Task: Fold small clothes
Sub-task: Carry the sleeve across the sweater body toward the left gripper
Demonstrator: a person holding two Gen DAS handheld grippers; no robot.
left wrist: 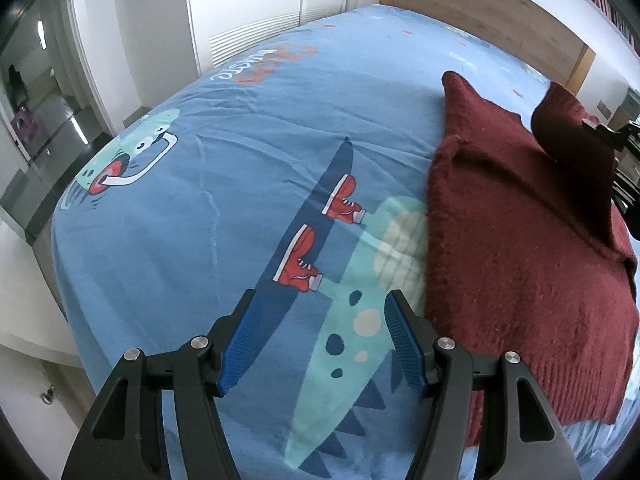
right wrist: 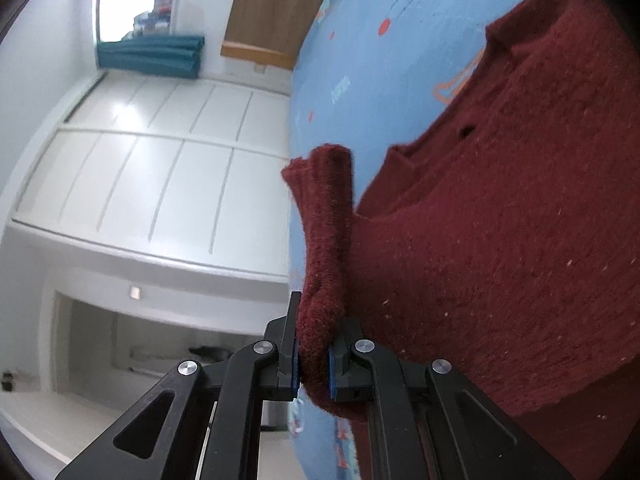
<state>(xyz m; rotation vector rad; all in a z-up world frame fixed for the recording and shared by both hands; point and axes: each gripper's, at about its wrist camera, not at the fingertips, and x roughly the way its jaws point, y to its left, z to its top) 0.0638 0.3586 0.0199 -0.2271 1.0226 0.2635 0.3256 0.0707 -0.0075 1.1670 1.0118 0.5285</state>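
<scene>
A dark red knitted sweater (left wrist: 520, 248) lies spread on the blue cartoon-print bedspread (left wrist: 240, 152), at the right of the left wrist view. My left gripper (left wrist: 320, 344) hovers open over the bedspread, just left of the sweater's edge, with nothing between its blue pads (left wrist: 244, 344). My right gripper (right wrist: 314, 356) is shut on the sweater's sleeve (right wrist: 326, 232), whose ribbed cuff sticks out beyond the fingers above the sweater body (right wrist: 500, 240). In the left wrist view the lifted sleeve (left wrist: 568, 128) shows at the far right with the right gripper (left wrist: 618, 136) behind it.
White wardrobe doors (right wrist: 140, 168) and a wooden headboard (left wrist: 480, 8) stand beyond the bed. The bed's left edge drops to a dark floor (left wrist: 52, 160). A teal folded cloth (right wrist: 152, 56) sits on top near a window.
</scene>
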